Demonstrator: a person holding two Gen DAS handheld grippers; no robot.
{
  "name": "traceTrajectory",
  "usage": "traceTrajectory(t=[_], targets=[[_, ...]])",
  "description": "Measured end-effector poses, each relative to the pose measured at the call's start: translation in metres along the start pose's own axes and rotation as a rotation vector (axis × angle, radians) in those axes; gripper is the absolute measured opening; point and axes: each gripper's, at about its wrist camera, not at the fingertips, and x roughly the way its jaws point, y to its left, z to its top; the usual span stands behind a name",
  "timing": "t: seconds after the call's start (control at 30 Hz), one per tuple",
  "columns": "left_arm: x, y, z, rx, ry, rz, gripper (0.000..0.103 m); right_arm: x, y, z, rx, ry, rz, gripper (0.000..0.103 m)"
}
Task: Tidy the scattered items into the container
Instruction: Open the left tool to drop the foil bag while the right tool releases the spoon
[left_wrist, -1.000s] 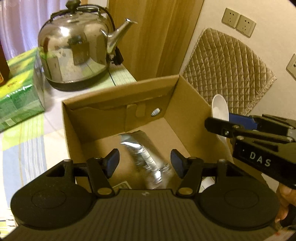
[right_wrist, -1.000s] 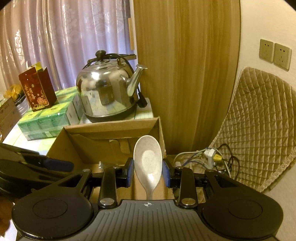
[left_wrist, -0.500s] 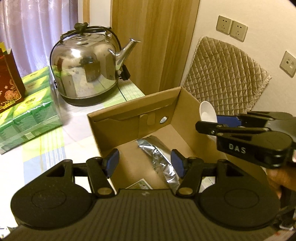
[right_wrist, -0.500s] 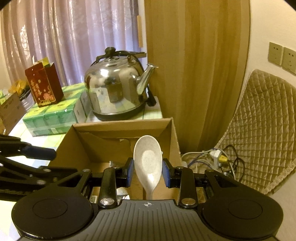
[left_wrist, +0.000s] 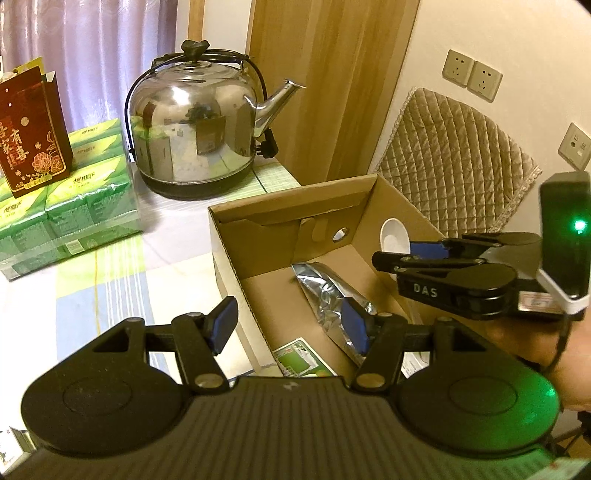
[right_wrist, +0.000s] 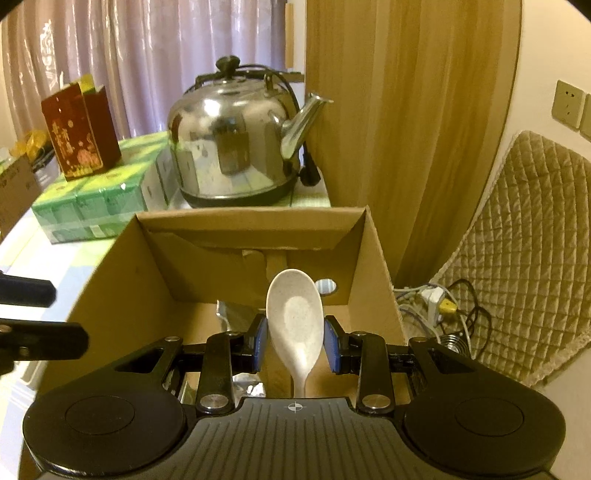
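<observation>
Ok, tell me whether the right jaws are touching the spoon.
Touching. The right wrist view shows the right gripper with both blue pads pressed against the white spoon.

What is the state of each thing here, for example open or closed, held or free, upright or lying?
Brown cardboard box: open, upright.
White speckled spoon: held over the box, bowl forward.
Right gripper: shut on the spoon.
Left gripper: open, holding nothing.
Crinkled silver foil pouch: lying inside the box.
Shiny steel kettle: upright, lid on.
Dark red paper bag: upright on green packs.
</observation>
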Motion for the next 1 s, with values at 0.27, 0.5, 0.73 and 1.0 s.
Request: traceTrajectory(t=[0.27,0.5,0.73,1.0], targets=[[0.0,0.003,-0.003,-0.002,0.001,-0.004,0.057,0.005,0.0,-0.001,-0.015,0.004,-0.013,0.03],[-0.004,0.003,-0.007,-0.004,0.005,0.003,0.057,-0.008,0.0,0.001,-0.008,-0.018,-0.004,0.052],[-0.015,-0.002,-0.009,0.0,-0.001,0.009,0.059,-0.035,-0.002,0.001,0.012,-0.038,0.005,0.053],[-0.041,-0.015,-0.017,-0.007,-0.014,0.015,0.063,-0.083,0.002,-0.014,0.038,-0.049,0.024,0.059]])
